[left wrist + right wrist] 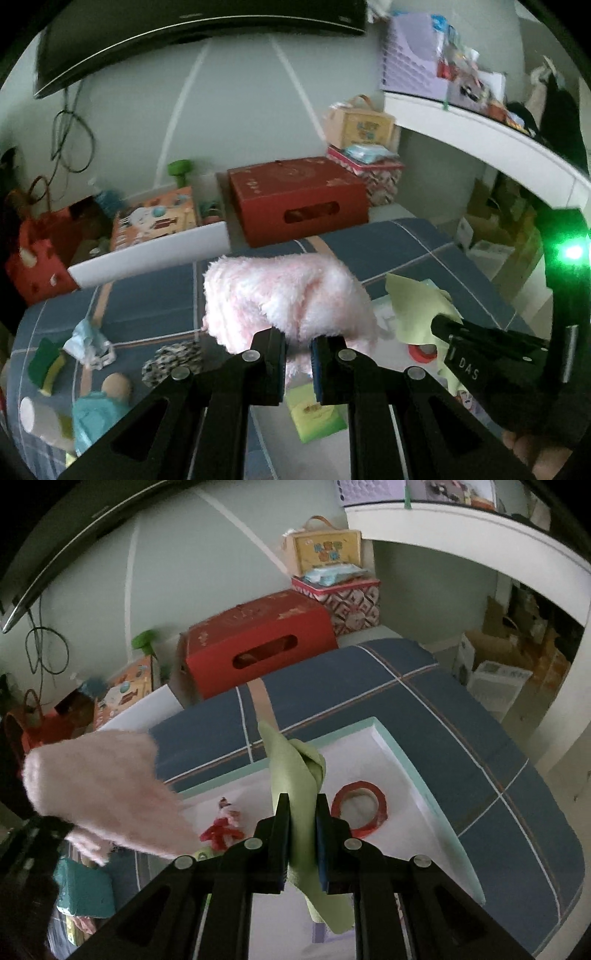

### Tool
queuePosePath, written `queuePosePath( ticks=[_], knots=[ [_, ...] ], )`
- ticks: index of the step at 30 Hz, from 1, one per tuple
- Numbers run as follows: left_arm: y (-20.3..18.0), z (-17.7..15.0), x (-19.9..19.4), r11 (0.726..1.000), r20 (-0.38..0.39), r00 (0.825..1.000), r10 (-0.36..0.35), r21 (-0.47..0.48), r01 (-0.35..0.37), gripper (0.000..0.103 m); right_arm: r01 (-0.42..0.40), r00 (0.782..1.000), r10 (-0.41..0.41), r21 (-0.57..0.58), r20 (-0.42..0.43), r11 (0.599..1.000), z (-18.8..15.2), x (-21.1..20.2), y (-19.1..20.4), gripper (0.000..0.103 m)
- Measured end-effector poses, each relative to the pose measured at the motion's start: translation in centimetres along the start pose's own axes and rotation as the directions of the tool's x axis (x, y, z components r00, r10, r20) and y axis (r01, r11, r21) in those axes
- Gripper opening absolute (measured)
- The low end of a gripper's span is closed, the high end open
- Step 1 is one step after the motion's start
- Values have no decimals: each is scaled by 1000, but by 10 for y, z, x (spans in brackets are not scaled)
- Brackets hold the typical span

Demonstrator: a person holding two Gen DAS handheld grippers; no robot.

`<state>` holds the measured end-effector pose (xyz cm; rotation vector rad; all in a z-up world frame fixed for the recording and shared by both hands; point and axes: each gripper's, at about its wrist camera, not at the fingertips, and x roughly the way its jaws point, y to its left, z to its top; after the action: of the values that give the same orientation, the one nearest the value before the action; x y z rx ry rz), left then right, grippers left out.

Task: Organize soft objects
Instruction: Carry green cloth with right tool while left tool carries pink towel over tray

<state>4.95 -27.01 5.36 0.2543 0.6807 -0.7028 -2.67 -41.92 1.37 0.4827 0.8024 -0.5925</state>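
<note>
Your left claw (298, 363) pinches the pink fluffy cloth (284, 295) aloft; your right claw (302, 843) pinches the green cloth (295, 775), its length running straight ahead, white tray (391, 746) directly below.

Brightness: dim in both views, with a greenish-grey cast on the wall
Light source: soft daylight from the right of the red box (297, 201); a green indicator light (573, 252) glares far right of it in the left wrist view
Shadows: weak and diffuse; the black gripper frames read almost as silhouettes
Blur: the pink fluffy cloth (99, 794) smears in the right wrist view; shelf clutter above and right of the red box is soft
Distortion: strong fisheye, straight edges bow away from the red box, corners black
Noise: grainy in dark areas
</note>
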Motion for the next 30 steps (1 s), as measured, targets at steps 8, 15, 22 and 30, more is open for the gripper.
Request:
queuePosePath(
  ticks=[8,15,22,30],
  knots=[
    [4,-18,52,1000,-77,997,20,-5,-20,12,-20,999,21,12,-43,1000,-1,26,0,13],
    [23,-43,90,996,-244,970,-13,-85,-8,12,-10,992,9,-11,-127,1000,-11,51,6,14],
    [16,-55,100,996,-331,942,-50,-81,25,12,1,982,-7,-28,-187,1000,-17,60,7,16],
    [7,-58,100,995,-381,921,-88,-72,65,12,3,980,-13,-49,-199,999,-17,58,11,16]
  ],
)
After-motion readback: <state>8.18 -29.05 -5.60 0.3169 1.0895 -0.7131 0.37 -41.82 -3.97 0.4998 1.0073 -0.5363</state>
